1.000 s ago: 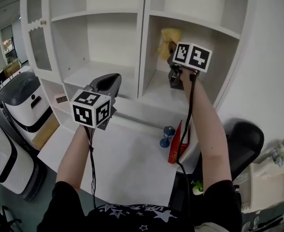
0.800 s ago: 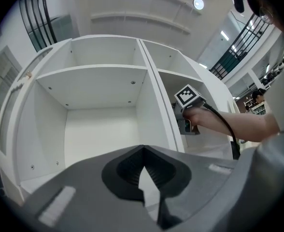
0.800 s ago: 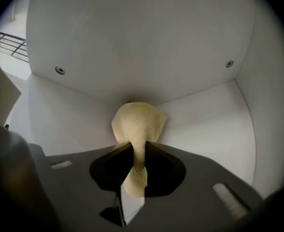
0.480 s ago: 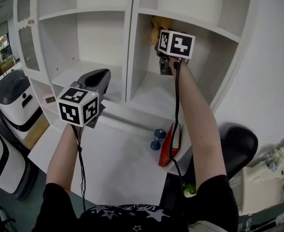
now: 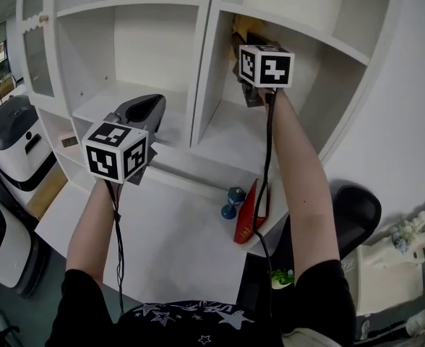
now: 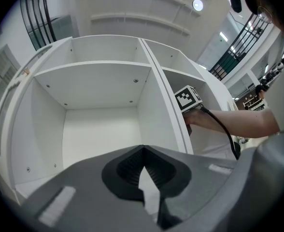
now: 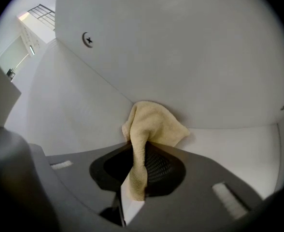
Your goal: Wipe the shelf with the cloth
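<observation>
— where's the cloth [image 7: 156, 124]?
— clamped in the right gripper [image 7: 134, 151], its free end against the shelf [image 7: 229, 144] compartment's back corner just ahead.
— and the left gripper [image 6: 144, 148]?
— jaws together, facing the neighbouring compartment.

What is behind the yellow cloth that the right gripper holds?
The white shelf wall; the cloth seems pressed against it. The spot right behind the cloth is covered.

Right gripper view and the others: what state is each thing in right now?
White wooden shelf unit: upright, open-fronted.
Yellow terry cloth: pinched in the right claw, bunched against the shelf unit's inner corner.
Right claw: shut on the cloth.
Left claw: shut, holding nothing.
</observation>
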Demonstrator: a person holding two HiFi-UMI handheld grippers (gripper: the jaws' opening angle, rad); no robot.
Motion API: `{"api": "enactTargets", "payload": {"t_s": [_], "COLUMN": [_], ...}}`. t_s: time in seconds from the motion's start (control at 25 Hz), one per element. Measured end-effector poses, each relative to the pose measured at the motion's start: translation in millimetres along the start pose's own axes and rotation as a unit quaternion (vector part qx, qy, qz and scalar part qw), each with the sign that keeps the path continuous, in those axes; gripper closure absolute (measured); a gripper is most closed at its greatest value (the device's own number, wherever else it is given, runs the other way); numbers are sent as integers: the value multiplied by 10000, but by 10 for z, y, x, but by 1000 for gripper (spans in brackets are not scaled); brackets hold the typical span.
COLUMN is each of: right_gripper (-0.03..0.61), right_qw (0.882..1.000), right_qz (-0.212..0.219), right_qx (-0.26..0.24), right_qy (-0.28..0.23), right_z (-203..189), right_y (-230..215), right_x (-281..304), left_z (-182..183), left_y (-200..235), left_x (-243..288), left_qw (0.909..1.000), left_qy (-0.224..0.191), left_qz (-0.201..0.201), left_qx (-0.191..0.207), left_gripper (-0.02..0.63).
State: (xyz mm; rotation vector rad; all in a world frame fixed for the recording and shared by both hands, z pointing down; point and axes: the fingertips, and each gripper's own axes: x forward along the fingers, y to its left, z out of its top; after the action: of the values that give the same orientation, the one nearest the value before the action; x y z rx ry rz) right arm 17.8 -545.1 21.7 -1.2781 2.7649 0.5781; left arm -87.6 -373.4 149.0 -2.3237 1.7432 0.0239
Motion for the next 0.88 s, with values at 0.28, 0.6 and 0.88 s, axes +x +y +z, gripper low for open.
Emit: {"api": "enactTargets", "payload": {"t_s": [0.28,0.6,0.88], "right_gripper": [499,499,499], "right_qw": [9969,9941,9940], "right_qz": [140,396,471], "right_qx": [-774,-1011,-990], "right_qy": [45,51,48], "right_z": [120,269,396], "right_y": [240,528,757], "right_x": [-227,-548,-800], "left_z": [9,90,103], "left_y": [-4,-67,-67], "left_x": [-93,-226,-339], "left_qw": [9994,9977,9966], "left_qy": [-32,-113,-194], "left_qz": [-329,-659,-797], "left_qx": [30,125,32], "left_gripper": [614,614,614]}}
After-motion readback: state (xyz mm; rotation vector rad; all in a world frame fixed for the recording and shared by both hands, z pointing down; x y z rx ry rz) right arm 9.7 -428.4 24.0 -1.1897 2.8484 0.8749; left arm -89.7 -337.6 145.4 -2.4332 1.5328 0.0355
